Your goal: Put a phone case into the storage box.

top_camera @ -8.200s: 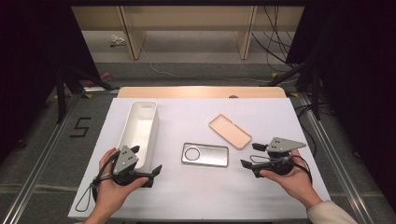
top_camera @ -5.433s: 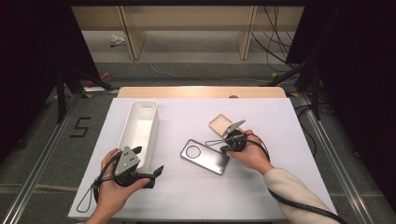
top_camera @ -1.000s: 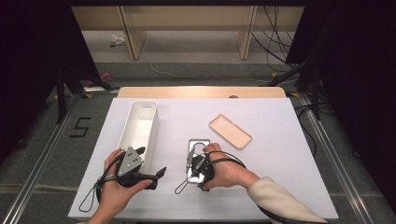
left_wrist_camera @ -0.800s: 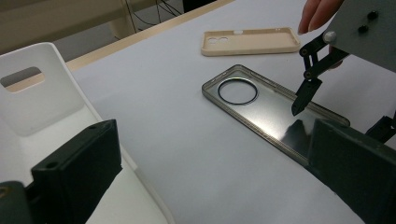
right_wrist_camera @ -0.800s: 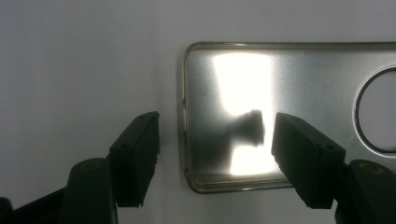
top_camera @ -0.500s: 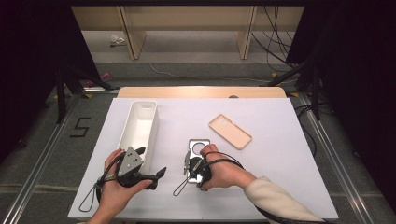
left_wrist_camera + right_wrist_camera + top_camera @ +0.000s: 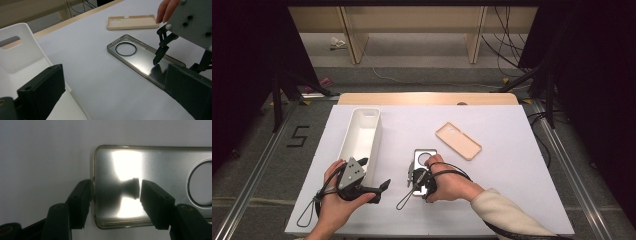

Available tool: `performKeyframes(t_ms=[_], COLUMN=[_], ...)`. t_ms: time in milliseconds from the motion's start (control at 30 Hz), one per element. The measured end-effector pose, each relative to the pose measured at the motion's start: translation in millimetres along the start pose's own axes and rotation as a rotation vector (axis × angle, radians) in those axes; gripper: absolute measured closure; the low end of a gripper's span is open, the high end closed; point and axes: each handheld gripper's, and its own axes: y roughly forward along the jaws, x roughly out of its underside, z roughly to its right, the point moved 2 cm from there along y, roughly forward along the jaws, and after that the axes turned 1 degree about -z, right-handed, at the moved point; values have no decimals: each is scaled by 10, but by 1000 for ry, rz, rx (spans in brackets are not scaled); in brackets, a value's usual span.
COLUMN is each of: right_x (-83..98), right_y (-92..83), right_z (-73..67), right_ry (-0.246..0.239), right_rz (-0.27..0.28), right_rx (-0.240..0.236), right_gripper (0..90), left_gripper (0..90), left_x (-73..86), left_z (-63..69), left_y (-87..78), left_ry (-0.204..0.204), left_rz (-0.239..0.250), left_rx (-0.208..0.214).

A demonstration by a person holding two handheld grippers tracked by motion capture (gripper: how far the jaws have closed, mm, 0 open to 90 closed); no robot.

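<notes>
Low in the centre of the high view, the right claw (image 7: 416,176) straddles the near short edge of the clear phone case (image 7: 424,159), its jaws just closing, one outside the rim, one over the inside, not yet pinching. The case lies flat, long axis running up the frame, camera ring at the far end, with bare tabletop (image 7: 512,190) right of it. The left claw (image 7: 382,186) rests open and empty at lower left beside the white bin (image 7: 362,135); the tan case (image 7: 458,140) lies farther off.

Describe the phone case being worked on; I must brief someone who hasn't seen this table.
On the white table, right of the long white bin, lies the clear grey case, beneath the right hand-held gripper. Unlike the opaque beige case farther back, it is see-through, with one large round camera ring.
</notes>
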Motion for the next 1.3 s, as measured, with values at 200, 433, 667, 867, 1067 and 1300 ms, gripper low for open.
performKeyframes(t_ms=[200,433,667,867,1067,1300], right_x=[-19,-48,-58,-71,-84,-87], right_y=[-6,-16,-17,-25,-26,-22], right_z=[-28,-86,-107,-127,-151,-156], right_ry=[-22,-58,-68,-72,-90,-91], right_rz=[-10,-32,-41,-58,-63,-64], right_rx=[-7,-12,-27,-37,-39,-33], right_gripper=[521,639,714,768,837,870], left_gripper=[23,24,23,23,23,23], left_x=[-2,-1,1,0,1,1], left_z=[11,15,16,16,16,16], left_y=[4,7,10,8,8,9], left_ry=[0,1,2,2,2,3], left_rz=[2,1,0,1,0,-1], left_rx=[3,7,6,7,7,7])
